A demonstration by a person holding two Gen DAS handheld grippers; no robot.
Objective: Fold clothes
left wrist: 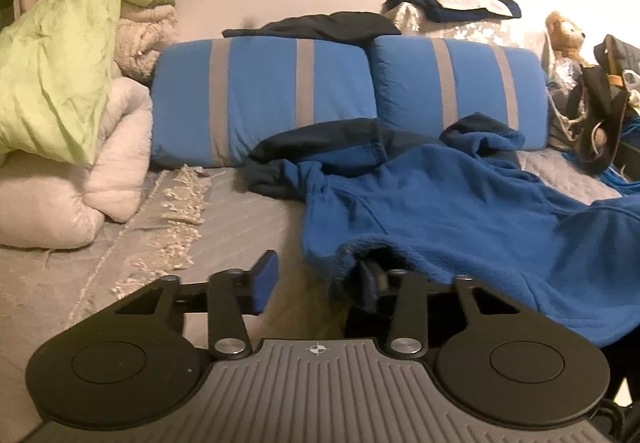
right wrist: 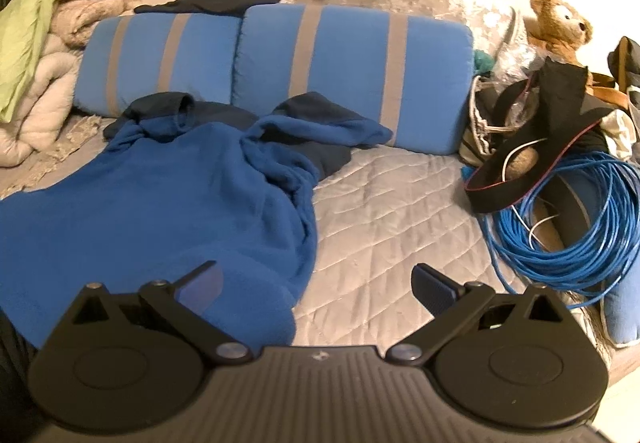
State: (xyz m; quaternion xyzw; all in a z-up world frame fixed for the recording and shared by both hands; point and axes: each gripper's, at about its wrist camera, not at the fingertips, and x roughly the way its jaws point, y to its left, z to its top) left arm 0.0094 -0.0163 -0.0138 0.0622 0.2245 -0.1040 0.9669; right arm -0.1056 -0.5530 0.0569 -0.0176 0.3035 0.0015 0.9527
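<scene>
Blue fleece [left wrist: 460, 203] hem drapes over left tool's [left wrist: 316, 283] right finger.

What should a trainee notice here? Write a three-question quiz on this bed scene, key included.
1. True or false: the right gripper is shut on the blue fleece pullover.
2. Which thing lies at the right side of the quilted grey bedspread? A: a coil of blue cable. B: a red bucket. C: a stack of plates.
3. How many blue pillows with grey stripes stand behind the pullover?

Key: 1 false, its jaws stand wide open over the hem. 2 A. 3 two.
</scene>
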